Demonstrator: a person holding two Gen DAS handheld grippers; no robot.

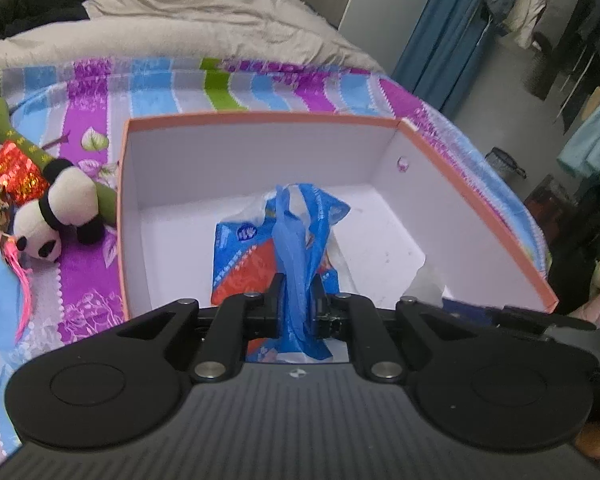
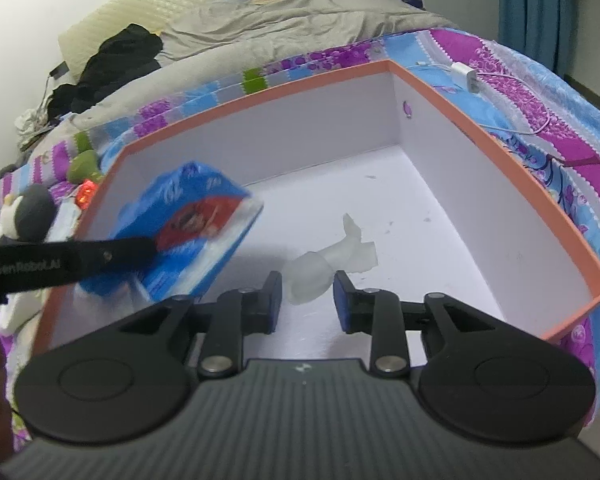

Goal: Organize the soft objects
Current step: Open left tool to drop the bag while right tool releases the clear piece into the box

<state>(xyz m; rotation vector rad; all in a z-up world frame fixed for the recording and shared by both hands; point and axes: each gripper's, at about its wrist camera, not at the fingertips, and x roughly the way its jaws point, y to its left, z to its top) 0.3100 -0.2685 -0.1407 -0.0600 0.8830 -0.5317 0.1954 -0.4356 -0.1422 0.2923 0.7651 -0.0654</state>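
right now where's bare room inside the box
Bare floor runs along the far wall and the right wall of the box. The near left is crowded by the tissue pack; the white bag lies near the middle front.

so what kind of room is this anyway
Most likely a bedroom in a home. The open box sits on a bed with a striped floral sheet and a rumpled grey duvet; clothes hang on a rack to the right, and a panda plush lies beside the box.
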